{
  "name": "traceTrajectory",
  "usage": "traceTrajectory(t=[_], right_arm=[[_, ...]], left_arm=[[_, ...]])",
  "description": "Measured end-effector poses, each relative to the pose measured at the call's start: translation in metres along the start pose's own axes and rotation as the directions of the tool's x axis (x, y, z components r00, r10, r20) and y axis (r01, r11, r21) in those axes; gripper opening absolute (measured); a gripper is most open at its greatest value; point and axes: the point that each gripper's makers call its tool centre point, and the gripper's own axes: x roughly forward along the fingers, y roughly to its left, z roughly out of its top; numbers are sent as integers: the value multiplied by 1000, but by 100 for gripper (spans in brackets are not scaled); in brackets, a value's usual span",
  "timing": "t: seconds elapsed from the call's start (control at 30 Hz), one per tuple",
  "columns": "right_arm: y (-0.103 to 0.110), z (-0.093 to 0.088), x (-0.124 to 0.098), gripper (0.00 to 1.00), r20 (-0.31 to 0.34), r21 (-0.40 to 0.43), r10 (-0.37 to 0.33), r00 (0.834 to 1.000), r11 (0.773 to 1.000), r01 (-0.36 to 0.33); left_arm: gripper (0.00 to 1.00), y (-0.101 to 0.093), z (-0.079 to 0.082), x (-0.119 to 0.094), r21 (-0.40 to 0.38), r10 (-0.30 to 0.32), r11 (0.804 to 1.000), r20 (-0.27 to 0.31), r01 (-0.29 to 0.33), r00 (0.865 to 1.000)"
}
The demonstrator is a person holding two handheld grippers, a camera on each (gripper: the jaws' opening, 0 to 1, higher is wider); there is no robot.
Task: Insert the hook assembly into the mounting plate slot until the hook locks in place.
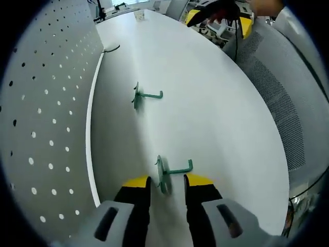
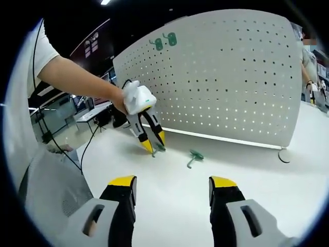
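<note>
White tabletop (image 1: 216, 118) beneath, the left gripper (image 1: 167, 181) straddles the near green hook (image 1: 172, 172) with spread jaws, its arm pointing away from the pegboard (image 1: 46, 113), while the right gripper (image 2: 172, 181) hangs open.

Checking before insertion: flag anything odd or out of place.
Nothing damaged or spilled. Two green hooks lie loose on the table, off the pegboard; two more hang there.
</note>
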Motion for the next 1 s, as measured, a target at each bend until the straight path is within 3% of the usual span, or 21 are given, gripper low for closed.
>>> traceTrajectory(t=[0.2, 0.33, 0.57, 1.0], right_arm=[[1, -2, 1, 54, -6, 3, 6, 1000, 1000, -6], [0, -1, 0, 54, -3, 2, 4, 1000, 1000, -4], [1, -1, 0, 54, -4, -4, 4, 1000, 1000, -4], [2, -2, 0, 56, -12, -11, 9, 1000, 1000, -10]], left_arm=[[24, 1, -2, 1, -16, 9, 1000, 3, -9, 1000], [13, 3, -2, 0, -17, 30, 999, -12, -30, 999], [6, 7, -2, 1, -30, 59, 998, -40, -61, 997], [4, 10, -2, 0, -20, 101, 995, -43, -102, 994]])
